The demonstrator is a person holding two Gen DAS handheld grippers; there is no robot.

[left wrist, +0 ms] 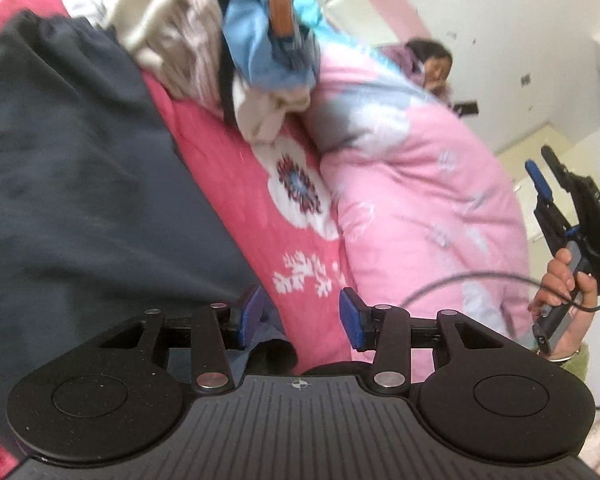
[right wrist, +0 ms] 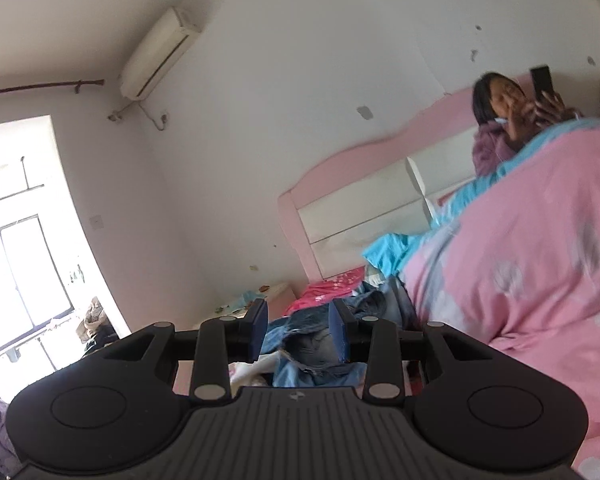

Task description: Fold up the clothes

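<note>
Partly blurred, cropped dark garment (left wrist: 72,168)

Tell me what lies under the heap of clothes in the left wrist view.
The heap of clothes rests on a red floral bedspread, with a dark navy garment beside it. What the bedspread covers is hidden, and so are the heap's lowest pieces.

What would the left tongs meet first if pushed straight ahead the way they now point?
Probably the red floral bedsheet between the open left tongs, with the dark navy garment just to its left; depth is unclear through the fisheye.
</note>
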